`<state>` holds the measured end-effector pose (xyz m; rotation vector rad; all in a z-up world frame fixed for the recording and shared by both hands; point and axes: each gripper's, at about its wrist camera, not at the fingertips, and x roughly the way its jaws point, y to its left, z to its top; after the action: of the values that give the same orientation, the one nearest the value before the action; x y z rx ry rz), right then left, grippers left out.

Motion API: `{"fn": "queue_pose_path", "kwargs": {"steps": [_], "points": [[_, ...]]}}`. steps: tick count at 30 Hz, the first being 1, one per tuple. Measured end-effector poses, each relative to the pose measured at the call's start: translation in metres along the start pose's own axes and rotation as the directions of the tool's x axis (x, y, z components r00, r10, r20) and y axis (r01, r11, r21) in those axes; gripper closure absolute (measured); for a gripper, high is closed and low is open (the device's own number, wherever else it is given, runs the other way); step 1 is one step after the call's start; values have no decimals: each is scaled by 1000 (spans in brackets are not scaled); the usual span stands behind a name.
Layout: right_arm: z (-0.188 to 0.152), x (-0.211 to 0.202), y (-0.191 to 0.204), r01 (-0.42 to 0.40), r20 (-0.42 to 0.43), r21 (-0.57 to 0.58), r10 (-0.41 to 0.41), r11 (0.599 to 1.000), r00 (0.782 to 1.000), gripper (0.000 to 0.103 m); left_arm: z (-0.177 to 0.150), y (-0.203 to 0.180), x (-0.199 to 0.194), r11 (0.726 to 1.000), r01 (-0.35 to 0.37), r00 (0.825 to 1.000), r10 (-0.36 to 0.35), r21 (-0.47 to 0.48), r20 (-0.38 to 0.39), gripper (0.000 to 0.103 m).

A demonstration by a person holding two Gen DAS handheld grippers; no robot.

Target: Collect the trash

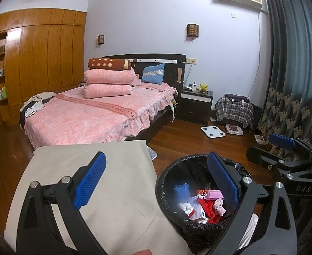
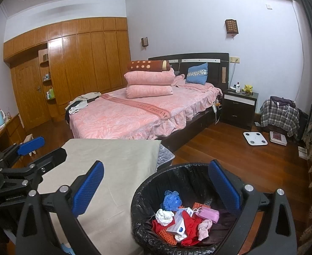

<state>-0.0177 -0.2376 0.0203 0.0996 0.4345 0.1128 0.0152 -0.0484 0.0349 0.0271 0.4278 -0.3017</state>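
Right wrist: bin (image 2: pixel 147 193) rim touches table (image 2: pixel 113 159) edge.

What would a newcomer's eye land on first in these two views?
Probably the black-lined trash bin in the foreground beside the beige-covered table, with red, pink and blue scraps inside. Behind it the pink bed fills mid-room. Both grippers, left and right, hang open and empty.

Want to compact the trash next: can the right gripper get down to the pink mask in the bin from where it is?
Probably yes. The right gripper is open and empty above the bin, whose mouth has no lid. The pink mask lies on top of the pile, uncovered.
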Motion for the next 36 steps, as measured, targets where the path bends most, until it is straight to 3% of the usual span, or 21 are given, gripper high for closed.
{"fn": "queue_pose_path", "kwargs": {"steps": [36], "points": [[1, 0, 8, -7, -5, -5, 7, 1000, 1000, 6, 1, 2, -1, 1000, -1, 1000, 1, 1, -1, 9]]}}
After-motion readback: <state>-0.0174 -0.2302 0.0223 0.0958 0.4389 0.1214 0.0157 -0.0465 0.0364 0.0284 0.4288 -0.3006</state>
